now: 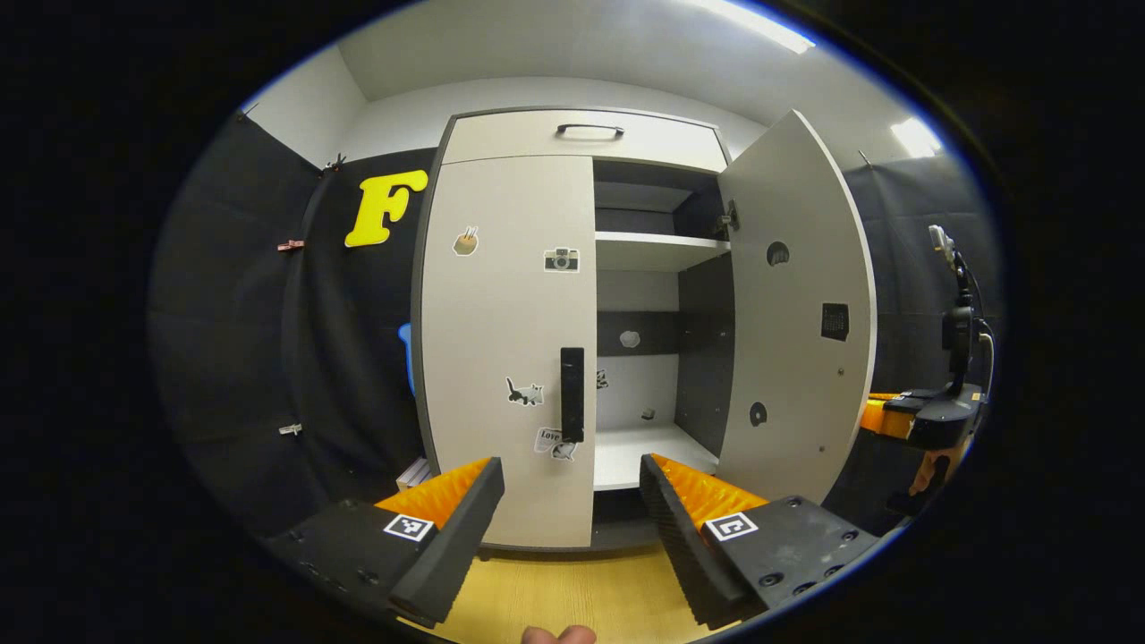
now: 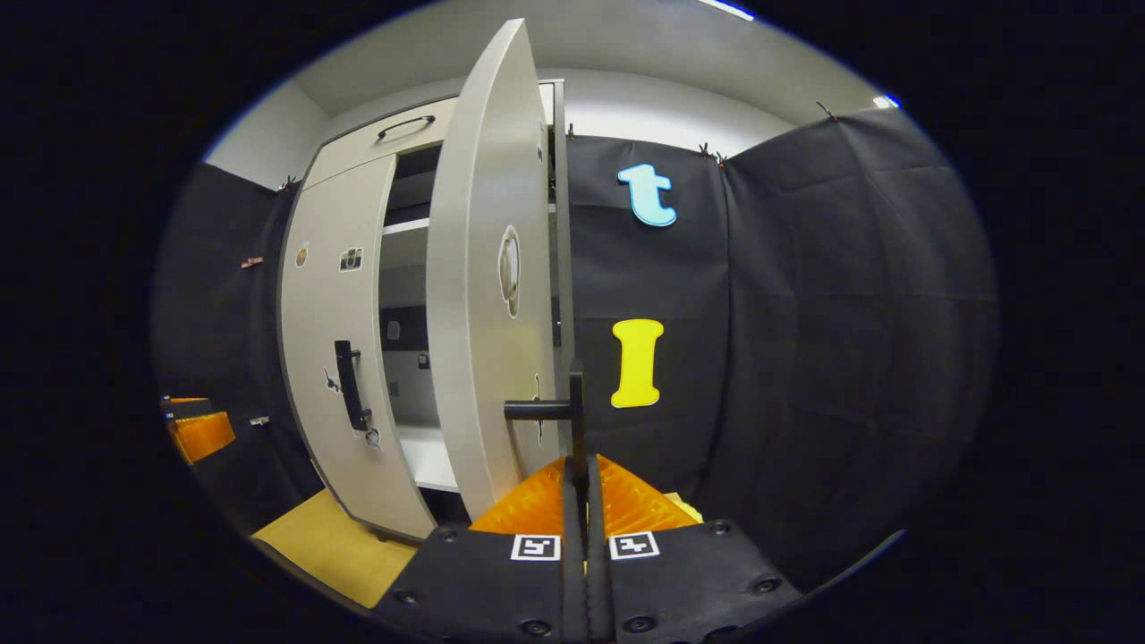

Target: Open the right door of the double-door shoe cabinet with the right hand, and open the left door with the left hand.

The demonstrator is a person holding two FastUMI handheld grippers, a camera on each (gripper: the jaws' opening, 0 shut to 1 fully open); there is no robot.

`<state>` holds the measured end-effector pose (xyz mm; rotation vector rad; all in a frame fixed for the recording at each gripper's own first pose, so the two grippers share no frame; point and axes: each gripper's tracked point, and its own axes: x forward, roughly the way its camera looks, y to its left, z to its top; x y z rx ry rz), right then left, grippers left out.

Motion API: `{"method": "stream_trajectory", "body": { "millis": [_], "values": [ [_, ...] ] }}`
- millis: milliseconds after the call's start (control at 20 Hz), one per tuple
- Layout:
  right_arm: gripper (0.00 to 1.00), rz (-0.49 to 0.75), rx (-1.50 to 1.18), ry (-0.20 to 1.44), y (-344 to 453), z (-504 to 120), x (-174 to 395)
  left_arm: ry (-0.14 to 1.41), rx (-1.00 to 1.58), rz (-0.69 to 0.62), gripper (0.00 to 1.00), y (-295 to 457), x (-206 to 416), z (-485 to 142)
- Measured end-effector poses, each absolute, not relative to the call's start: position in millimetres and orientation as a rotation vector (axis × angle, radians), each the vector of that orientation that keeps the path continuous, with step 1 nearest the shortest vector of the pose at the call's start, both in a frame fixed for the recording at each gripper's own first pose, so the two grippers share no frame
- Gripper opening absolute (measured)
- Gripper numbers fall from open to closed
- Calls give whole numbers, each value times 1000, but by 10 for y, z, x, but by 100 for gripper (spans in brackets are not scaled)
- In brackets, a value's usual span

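- Clamping the black bar handle point(image 2: 572, 411) of the pale grey right door point(image 2: 474, 295), the right gripper point(image 2: 581, 501) has its fingers pressed narrow on the handle's vertical bar.
- Spread wide and holding nothing, the left gripper point(image 1: 572, 501) hangs short of the closed pale grey left door point(image 1: 505, 340); that door's black vertical handle point(image 1: 572, 394) shows between the fingers, farther off.
- Swung outward from the tall grey double-door shoe cabinet point(image 1: 581, 134), the right door exposes white shelves point(image 1: 657, 250).
- Yellow wood-grain floor point(image 1: 572, 590) lies below the cabinet.
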<state>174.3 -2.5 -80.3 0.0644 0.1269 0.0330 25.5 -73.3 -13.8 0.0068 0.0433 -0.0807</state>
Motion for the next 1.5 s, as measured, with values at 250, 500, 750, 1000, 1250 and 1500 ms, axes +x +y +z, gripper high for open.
{"method": "stream_trajectory", "body": {
  "millis": [250, 500, 750, 1000, 1250, 1500],
  "values": [
    [5, 65, 83, 134, -96, -769, 1723, 45, 21, -99, 95, -880, 367, -130],
    [6, 73, 117, 146, -134, -797, 1634, 37, 43, -103, 94, -989, 633, -125],
    [18, 48, 137, 132, -236, -735, 1482, 20, 60, -84, 92, -996, 1121, -92],
    [97, -18, 70, 75, -456, -653, 1296, 13, 62, -43, 94, -954, 1674, -134],
    [97, -40, 103, 51, -537, -561, 1182, 24, 100, -18, 94, -871, 2126, -184],
    [97, -26, 100, 52, -598, -591, 1180, 19, 121, 17, 74, -797, 2393, -216]
  ]
}}
